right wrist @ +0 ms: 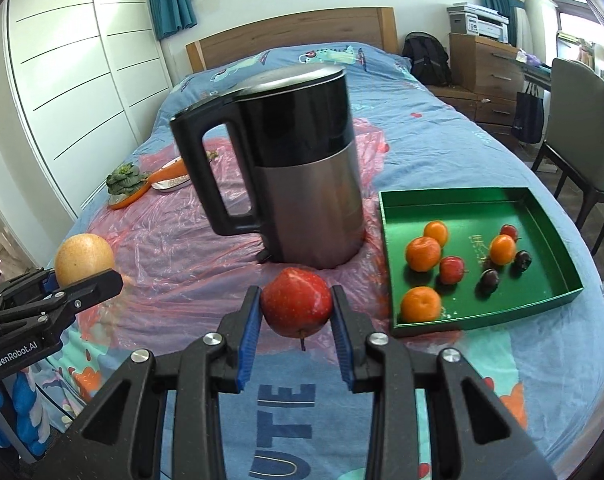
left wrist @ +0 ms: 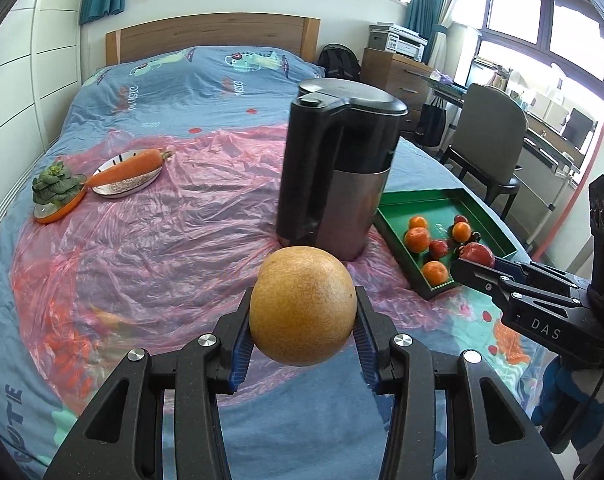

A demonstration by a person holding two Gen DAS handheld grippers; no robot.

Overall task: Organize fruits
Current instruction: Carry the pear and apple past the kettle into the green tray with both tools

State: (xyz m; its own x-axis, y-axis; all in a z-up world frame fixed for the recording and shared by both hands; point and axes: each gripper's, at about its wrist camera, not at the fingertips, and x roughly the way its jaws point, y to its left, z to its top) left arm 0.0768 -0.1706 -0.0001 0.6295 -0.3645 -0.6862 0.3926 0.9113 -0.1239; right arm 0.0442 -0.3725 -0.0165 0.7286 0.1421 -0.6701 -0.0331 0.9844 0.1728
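While the left gripper [left wrist: 303, 340] clamps its blue-padded fingers on either side of a big golden-brown pear [left wrist: 303, 306], it holds the fruit up clear of the bedspread, and over in the right wrist view that same pear [right wrist: 84, 259] sits out at the left edge, pinched in the left gripper [right wrist: 67, 280]. The right gripper [right wrist: 296, 320] is closed on a red apple [right wrist: 296, 301], stem pointing down, lifted above the blue cartoon bedspread [right wrist: 482, 160]. Seen from the left wrist, the right gripper [left wrist: 468, 268] has that apple [left wrist: 477, 255] poised at the near right edge of the green tray [left wrist: 422, 200]; whether it is over the tray floor or just beside the rim, I cannot tell. Just beyond both grippers stands a black and steel kettle [right wrist: 297, 160], upright on a crinkled pink plastic sheet [left wrist: 181, 220], handle towards the left. The green tray [right wrist: 462, 200] lies right beside the kettle, to its right, holding four small oranges [right wrist: 422, 254] and several little red and dark fruits [right wrist: 452, 269]. Far off to the left on the pink sheet, a carrot [left wrist: 131, 166] lies across a pale plate [left wrist: 121, 188], touching an orange dish [left wrist: 59, 210] that carries a leafy green vegetable [left wrist: 55, 184].
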